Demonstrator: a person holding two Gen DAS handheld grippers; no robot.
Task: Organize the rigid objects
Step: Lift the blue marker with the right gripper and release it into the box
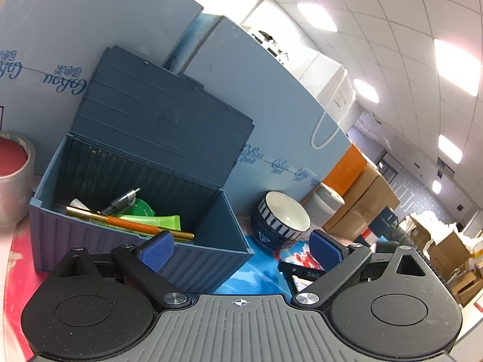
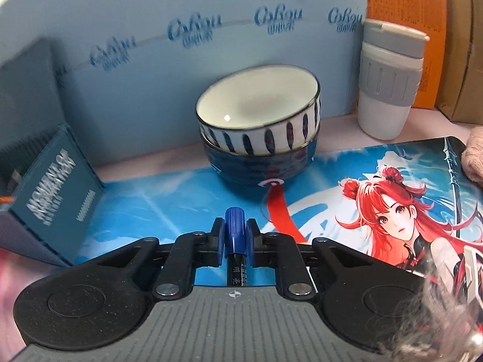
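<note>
right fingers: my right gripper was clamped on the marker, pads pinching just below its blue cap, black barrel running back under the palm
left fingers: my left gripper stood spread wide with nothing between the blue pads, hovering at the near wall of the storage box
task thing: marker was in my right grip over the printed mat; the box it probably belongs in sat to the left, lid up
risk 1: I judged the grip short and near the cap end, so the marker could pivot or slide when I swing it toward the box
risk 2: the stacked bowls sat just ahead of the marker tip; a forward push could knock the top one off the lower
risk 3: box wall stood near on the left; a low carry could catch the marker on the rim
risk 4: my left gripper was close to the same box, so both hands could collide over the opening
count bowls: 2, one nested in the other
count markers: 1 held
count box contents: a silver-tipped pen, an orange-gold stick, a green tube, a green disc partly hidden; exact total I could not tell
count boxes: 1
count cups: 1 lidded travel cup on the table right of the bowls
count tape rolls: 1 left of the box
</note>
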